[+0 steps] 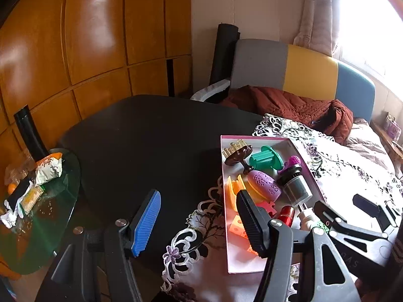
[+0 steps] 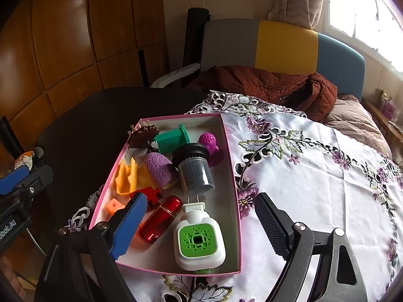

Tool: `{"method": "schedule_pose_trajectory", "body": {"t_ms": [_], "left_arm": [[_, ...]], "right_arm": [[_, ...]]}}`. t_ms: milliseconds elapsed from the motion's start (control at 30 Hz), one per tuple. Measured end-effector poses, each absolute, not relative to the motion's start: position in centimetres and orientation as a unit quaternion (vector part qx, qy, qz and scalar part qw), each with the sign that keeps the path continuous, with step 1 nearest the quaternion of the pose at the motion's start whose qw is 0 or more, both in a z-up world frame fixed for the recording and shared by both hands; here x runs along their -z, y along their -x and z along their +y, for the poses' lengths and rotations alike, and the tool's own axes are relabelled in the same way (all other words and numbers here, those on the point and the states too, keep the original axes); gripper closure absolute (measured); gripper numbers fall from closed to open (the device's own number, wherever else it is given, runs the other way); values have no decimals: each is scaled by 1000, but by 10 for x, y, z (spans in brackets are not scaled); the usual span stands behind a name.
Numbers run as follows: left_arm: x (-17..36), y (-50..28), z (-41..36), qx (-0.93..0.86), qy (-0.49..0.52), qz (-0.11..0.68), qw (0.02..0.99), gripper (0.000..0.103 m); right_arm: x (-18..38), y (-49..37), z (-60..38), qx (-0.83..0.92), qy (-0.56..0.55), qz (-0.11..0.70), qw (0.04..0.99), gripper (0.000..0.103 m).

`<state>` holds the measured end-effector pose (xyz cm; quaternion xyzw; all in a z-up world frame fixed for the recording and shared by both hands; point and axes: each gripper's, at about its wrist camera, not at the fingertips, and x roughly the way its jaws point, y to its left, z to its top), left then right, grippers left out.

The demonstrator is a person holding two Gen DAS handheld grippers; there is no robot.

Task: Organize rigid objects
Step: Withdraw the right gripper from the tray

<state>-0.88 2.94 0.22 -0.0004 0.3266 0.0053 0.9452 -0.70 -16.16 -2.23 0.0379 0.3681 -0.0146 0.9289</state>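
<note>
The bench [image 2: 83,115], dark-topped and partly draped with a white embroidered cloth [image 2: 314,166], carried a shallow pink-rimmed box [image 2: 233,176] holding the rigid objects. No loose object showed on the cloth outside the box, so the sorting looked close to finished.

The box lay forward and below both grippers, its long axis running away from the cameras. It sat almost straight ahead of the right hand-held gripper [image 2: 199,224], slightly to that gripper's left side. From the left hand-held gripper [image 1: 199,221] it lay off to the right, so the right hand was the nearer one for any further move into the box.

Nearest the right gripper lay a white plug-in device with a green vented face [image 2: 197,239], its prongs pointing away toward a grey cylindrical filter [image 2: 195,168] lying on its side. Just left of the device a red metallic cylinder [image 2: 161,222] lay slanted, roughly along the box's length. Further back sat a purple patterned piece [image 2: 160,170], an orange plastic part [image 2: 127,180], a green spool [image 2: 172,137], a magenta piece [image 2: 209,141] and a brown one [image 2: 142,134].

Both grippers pointed downward at a slant. The right stood released, its jaws wide either side of the device without pressing it. The left was likewise released, with only the dark bench and cloth between its jaws.
</note>
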Motion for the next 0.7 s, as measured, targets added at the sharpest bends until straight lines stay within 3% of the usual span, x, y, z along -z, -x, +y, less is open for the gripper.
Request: {"method": "schedule_pose_trajectory", "body": {"t_ms": [267, 367, 700], "left_arm": [[-2, 9, 32, -8, -2, 325, 946, 41], [-3, 10, 34, -10, 0, 318, 948, 50], [-4, 7, 36, 4, 7, 320, 948, 52]], "right_arm": [[18, 7, -153, 9, -31, 364, 931, 15], [18, 6, -152, 7, -30, 366, 930, 15], [19, 6, -150, 8, -27, 363, 931, 15]]}}
